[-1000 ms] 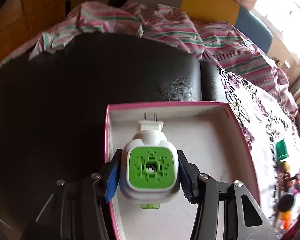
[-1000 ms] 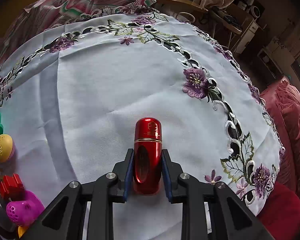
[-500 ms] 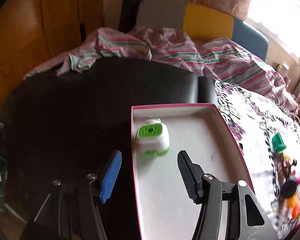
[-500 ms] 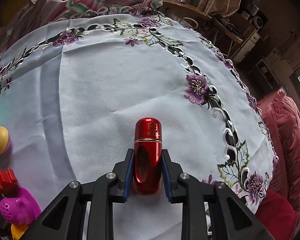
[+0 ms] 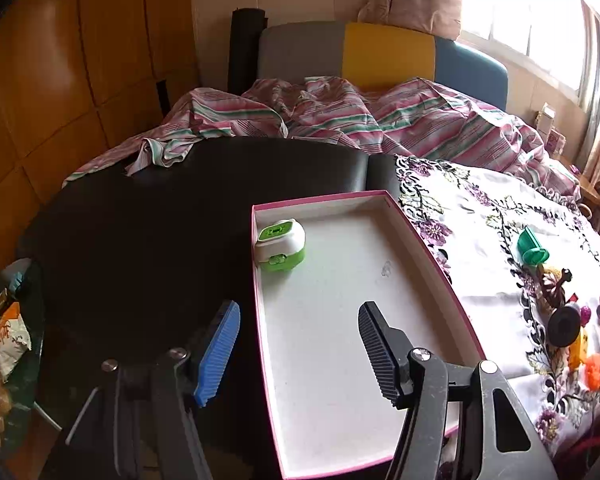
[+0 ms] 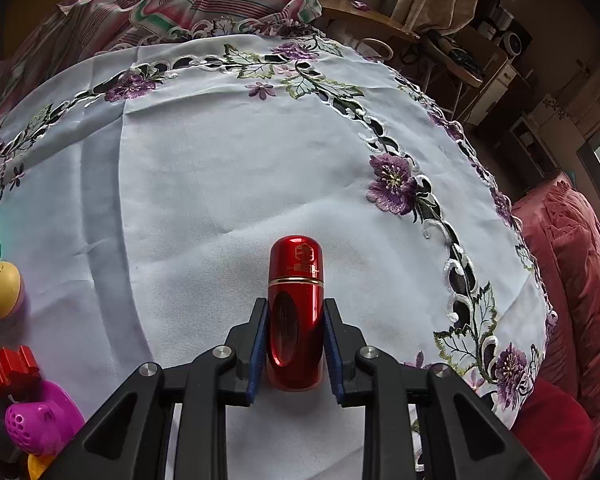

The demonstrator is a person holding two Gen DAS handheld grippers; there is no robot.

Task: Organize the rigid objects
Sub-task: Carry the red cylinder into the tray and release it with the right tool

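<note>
Since the earlier frame the left gripper point(image 5: 296, 354) has let go of the green and white plug-in device point(image 5: 280, 245) and pulled back and up from it; its jaws are opening and nothing is between them. That device now lies in the far left corner of the pink-edged box point(image 5: 432, 248), close to the walls. The right gripper point(image 6: 294, 344) has not moved: it is clenched on the red capsule-shaped bottle point(image 6: 296, 308), which it holds above the embroidered white tablecloth point(image 6: 220, 184). The step in hand, I think, is to bring this bottle to the box. To do it well, the left gripper should clear the space over the box first, so the two tools do not meet. The bottle is smooth and round, so it is better to lower it until it touches the box floor, beside the device and not on top of it, and only then release, otherwise it may roll. More small toys point(image 5: 568, 320) wait on the cloth to the right of the box.
</note>
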